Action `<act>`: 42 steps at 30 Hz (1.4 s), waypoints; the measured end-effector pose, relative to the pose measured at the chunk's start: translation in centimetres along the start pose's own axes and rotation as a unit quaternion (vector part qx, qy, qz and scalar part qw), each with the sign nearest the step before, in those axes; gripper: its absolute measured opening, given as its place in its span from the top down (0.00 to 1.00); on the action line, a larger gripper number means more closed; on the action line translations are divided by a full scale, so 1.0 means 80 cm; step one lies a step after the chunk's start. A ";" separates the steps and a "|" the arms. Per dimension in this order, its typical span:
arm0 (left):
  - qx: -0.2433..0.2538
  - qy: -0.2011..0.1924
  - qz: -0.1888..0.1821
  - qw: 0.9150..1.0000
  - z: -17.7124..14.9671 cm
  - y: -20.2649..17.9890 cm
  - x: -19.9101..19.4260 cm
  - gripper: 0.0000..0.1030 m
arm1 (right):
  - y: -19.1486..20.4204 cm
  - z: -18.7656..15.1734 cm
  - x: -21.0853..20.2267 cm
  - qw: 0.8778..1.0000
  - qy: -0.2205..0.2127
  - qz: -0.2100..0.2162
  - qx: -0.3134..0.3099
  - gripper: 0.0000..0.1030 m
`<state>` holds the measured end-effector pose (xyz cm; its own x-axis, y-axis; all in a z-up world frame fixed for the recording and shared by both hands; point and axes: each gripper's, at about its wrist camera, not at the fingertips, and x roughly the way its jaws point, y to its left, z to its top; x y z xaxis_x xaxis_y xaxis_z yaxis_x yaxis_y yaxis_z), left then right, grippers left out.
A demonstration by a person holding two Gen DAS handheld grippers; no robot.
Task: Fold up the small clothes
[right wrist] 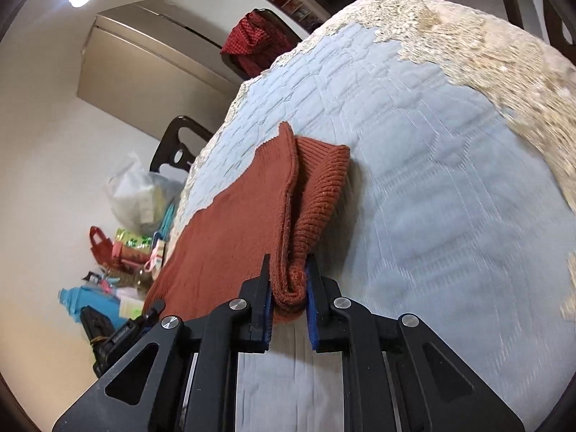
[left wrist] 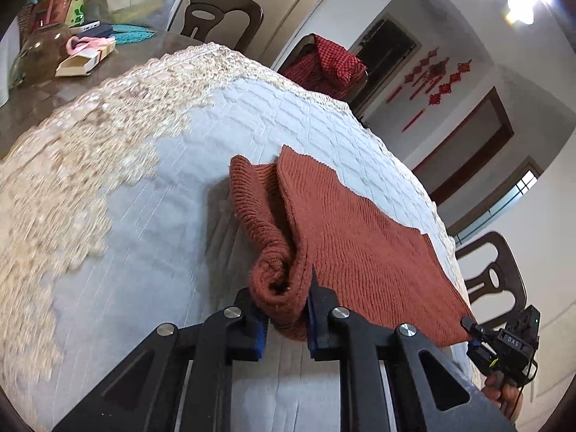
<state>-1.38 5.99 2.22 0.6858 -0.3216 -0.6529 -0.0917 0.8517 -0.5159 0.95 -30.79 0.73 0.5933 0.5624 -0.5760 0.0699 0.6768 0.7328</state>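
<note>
Rust-brown knit garment (left wrist: 345,237) lies on the pale quilted tablecloth (left wrist: 151,237); in the left wrist view the left gripper (left wrist: 284,318) is clamped on its bunched near corner. In the right wrist view the right gripper (right wrist: 288,304) pinches the other near corner. Lifting both corners level and together should keep the fold square.

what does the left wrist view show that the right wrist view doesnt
Only the left wrist view: red knot ornaments on the wall, a small open carton on bare tabletop, and a hand on the right gripper's handle.
Only the right wrist view: a beige cabinet and a blue bottle among the clutter.
Both: the rust knit garment clamped at its near edge by each gripper, the pale blue tablecloth, and the red checked cloth on a chair.
</note>
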 end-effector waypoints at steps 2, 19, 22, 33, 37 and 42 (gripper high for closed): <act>0.006 0.007 0.001 1.000 -0.013 0.000 -0.010 0.82 | -0.001 -0.013 -0.012 1.000 0.008 -0.003 -0.004 0.85; 0.024 0.032 0.004 0.999 -0.051 0.005 -0.031 0.78 | -0.016 -0.053 -0.036 0.999 0.027 -0.025 -0.022 0.83; 0.020 0.024 0.005 1.000 -0.050 0.013 -0.048 0.71 | -0.003 -0.048 -0.063 0.997 -0.004 -0.047 -0.054 0.82; 0.085 -0.034 0.006 0.996 -0.015 -0.032 -0.031 0.69 | 0.116 -0.061 -0.006 0.972 -0.002 -0.022 -0.232 0.82; 0.091 0.008 0.018 0.996 -0.026 -0.030 0.004 0.69 | 0.148 -0.082 0.054 0.956 0.031 -0.014 -0.290 0.82; 0.122 -0.003 0.024 0.992 -0.041 -0.031 -0.013 0.69 | 0.145 -0.104 0.081 0.945 0.063 -0.050 -0.318 0.82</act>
<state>-4.22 2.82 2.38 0.6897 -0.2759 -0.6695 0.0517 0.9410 -0.3344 -1.06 -15.37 2.47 0.5068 0.5054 -0.6983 -0.3985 0.8557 0.3302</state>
